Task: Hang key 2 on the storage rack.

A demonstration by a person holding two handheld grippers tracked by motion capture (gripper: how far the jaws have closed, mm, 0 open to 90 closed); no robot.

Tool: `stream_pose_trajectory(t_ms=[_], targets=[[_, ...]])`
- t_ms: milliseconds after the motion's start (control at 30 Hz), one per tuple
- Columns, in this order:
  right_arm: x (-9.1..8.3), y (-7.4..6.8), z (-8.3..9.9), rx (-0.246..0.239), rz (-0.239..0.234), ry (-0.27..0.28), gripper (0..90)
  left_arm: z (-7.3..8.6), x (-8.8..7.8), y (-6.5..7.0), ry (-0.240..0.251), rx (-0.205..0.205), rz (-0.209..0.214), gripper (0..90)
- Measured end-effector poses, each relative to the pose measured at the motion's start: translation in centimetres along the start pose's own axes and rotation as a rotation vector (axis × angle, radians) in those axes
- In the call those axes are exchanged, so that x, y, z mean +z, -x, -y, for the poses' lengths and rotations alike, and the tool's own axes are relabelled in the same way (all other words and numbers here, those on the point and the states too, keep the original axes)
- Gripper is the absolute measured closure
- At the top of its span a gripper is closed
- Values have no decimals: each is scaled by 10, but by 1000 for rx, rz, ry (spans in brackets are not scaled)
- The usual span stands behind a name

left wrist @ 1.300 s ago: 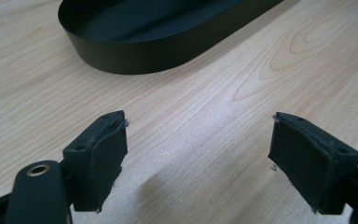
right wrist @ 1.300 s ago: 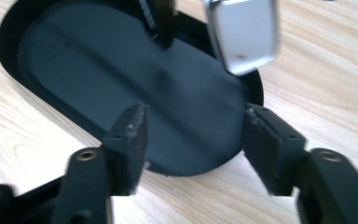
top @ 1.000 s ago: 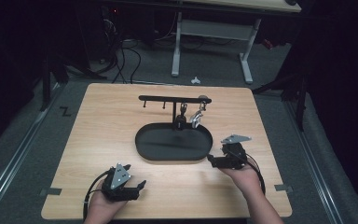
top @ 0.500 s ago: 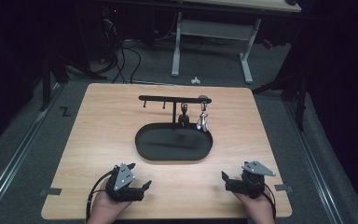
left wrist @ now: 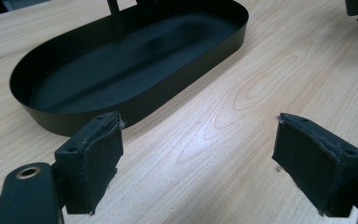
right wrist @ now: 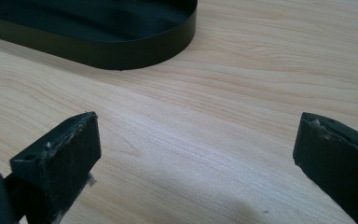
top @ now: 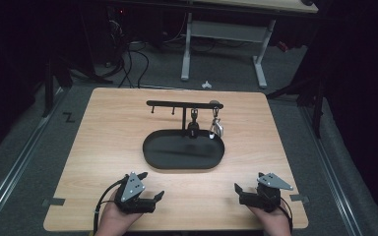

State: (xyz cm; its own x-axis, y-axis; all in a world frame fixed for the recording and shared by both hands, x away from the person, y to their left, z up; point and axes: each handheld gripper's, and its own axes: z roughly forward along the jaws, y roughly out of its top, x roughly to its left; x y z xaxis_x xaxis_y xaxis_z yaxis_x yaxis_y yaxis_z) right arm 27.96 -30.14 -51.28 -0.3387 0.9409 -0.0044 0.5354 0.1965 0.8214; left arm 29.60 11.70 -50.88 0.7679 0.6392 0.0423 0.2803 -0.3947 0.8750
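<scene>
The right gripper (top: 241,192) had withdrawn from the tray (top: 150,157) to the table's near edge, jaws released and empty, level with the released left gripper (top: 153,194). Two items hung on the rack (top: 177,103) beyond both; work appeared concluded.

Left claw (top: 152,189) jaws wide apart, empty; right claw (top: 240,191) likewise, both hand-held low.

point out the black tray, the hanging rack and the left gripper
black tray (top: 152,146): high view, left rim.
hanging rack (top: 177,103): high view, horizontal bar.
left gripper (top: 150,185): high view, midway between its open jaws.
</scene>
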Motion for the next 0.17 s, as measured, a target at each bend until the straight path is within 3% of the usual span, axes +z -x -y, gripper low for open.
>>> stream_pose_trajectory(t_ms=[167], targets=[[5,-3,-2,7,14,3,10,2,-5,-1,14,-15,0,165]])
